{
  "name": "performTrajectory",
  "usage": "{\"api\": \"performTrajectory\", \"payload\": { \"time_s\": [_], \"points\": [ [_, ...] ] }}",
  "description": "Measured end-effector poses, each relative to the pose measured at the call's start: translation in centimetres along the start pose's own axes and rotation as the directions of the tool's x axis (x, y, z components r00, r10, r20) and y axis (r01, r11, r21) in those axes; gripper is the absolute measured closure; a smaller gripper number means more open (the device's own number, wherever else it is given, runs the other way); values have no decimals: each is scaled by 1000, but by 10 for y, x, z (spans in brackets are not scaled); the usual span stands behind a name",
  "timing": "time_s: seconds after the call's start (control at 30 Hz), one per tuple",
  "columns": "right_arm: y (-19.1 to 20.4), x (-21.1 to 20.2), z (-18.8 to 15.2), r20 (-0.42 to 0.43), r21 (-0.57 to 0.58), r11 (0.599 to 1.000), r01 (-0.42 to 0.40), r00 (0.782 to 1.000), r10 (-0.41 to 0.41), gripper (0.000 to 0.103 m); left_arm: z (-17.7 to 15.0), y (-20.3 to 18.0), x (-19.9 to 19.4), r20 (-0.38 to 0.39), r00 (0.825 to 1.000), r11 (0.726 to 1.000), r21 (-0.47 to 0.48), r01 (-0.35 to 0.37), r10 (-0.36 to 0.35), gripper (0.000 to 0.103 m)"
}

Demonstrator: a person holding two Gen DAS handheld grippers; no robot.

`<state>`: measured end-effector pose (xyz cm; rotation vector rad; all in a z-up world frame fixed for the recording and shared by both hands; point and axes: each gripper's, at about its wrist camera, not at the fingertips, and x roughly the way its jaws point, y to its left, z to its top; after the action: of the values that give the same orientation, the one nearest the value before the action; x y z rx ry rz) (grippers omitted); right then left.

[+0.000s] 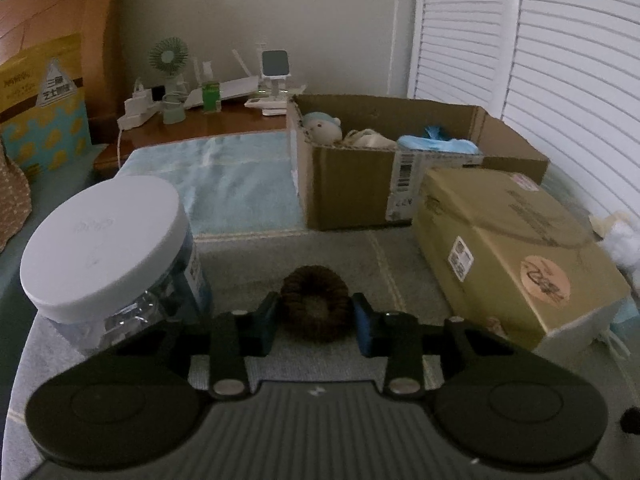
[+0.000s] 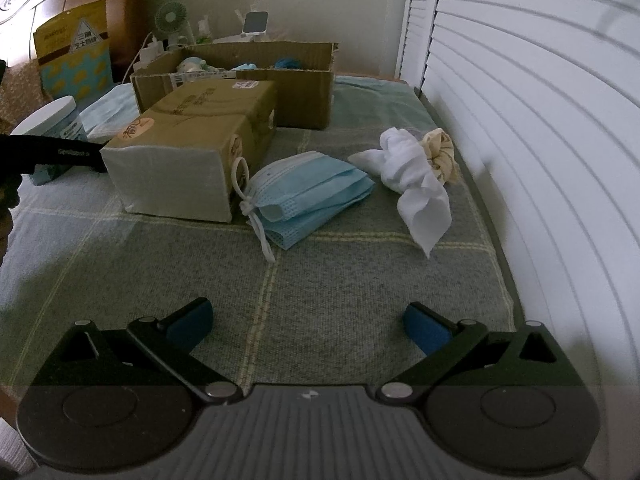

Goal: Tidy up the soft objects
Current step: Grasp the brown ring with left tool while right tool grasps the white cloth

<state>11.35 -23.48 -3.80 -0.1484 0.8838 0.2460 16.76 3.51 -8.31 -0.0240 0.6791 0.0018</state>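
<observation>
- The open cardboard box [image 1: 352, 188] stands at the far side of the bed cover [image 2: 320, 320], already holding a plush toy [image 1: 322, 127] and some blue cloth; it looks like the collecting place for the soft things.
- The closed tan package [image 1: 516, 256] lies near the box on its near right side. A lift towards the box could brush it, I judge.
- The white-lidded jar [image 1: 100, 240] stands just left of the left gripper [image 1: 316, 314]; a swing leftward could knock it.
- Only the right wrist view shows the blue face masks [image 2: 308, 196], the white cloth [image 2: 416, 184] and a cream scrunchie [image 2: 440, 152], lying right of the package and still to be gathered.
- The right gripper [image 2: 308, 320] hangs over bare cover, its fingers wide apart and empty.
- Only the left wrist view shows the brown scrunchie [image 1: 316, 304], near and centre, with the left gripper's pads touching both its sides, clamped on it.
- The soft ring may squash and slip free, since the grip sits on its outer edges.
</observation>
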Motion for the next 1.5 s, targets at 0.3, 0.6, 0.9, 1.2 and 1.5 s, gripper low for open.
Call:
{"api": "performTrajectory", "payload": {
  "time_s": [0.3,0.6,0.9,1.2,1.5],
  "points": [
    [0,-1,-2,10,4,1000,5,1000,-5,0,-17,-3,-28,-69,991,989,78,122,-117,67],
    [0,0,0,-1,4,1000,7,1000,-7,0,-35,-20,-47,-57,993,979,172,111,-103,29],
    [-9,-10,11,35,19,996,92,995,-92,4,-38,-17,-41,-53,994,984,142,104,-97,5],
    [-21,0,40,109,-4,978,207,973,-205,26,-39,-13,-37,-60,994,990,103,100,-94,1],
    [-32,29,70,131,-10,979,202,971,-199,44,-38,-14,-37,-70,993,991,96,98,-91,0]
  ]
}}
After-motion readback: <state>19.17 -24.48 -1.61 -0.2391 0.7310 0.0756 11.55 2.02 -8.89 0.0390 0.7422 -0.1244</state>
